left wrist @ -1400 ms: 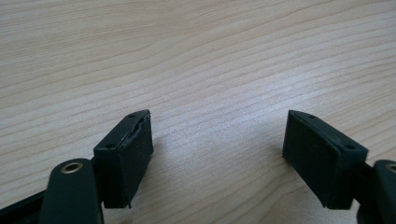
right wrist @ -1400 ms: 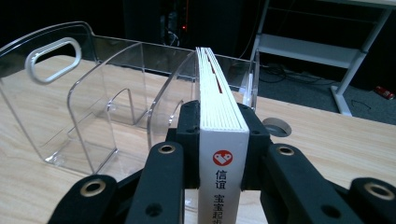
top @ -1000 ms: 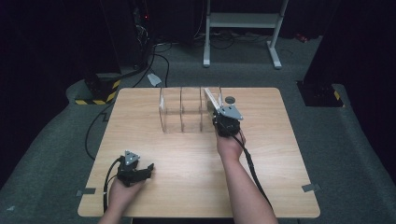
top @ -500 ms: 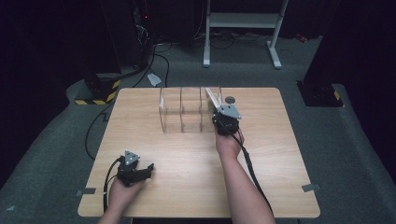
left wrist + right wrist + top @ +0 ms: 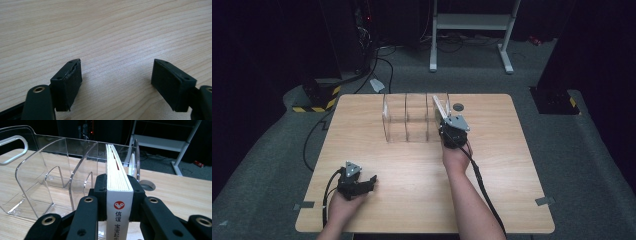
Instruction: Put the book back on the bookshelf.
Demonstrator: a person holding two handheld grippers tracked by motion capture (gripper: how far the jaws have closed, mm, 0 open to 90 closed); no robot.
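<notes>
Claw on the left, the left claw (image 5: 371, 181), sat low over the bare wood surface (image 5: 402, 165) near its front left corner, jaws spread wide with nothing between them, well apart from the work. Clear acrylic rack (image 5: 412, 120) stood mid-surface toward the far edge, and at its right-hand slot the right claw (image 5: 118, 191) was clamped on the spine end of a thin white book (image 5: 117, 182), held upright on edge and partway into that compartment. Book looked light and fairly stiff but with a glossy, probably slippery cover, so a firm pinch near the spine seemed right, and the rack looked light enough to slide if bumped.
</notes>
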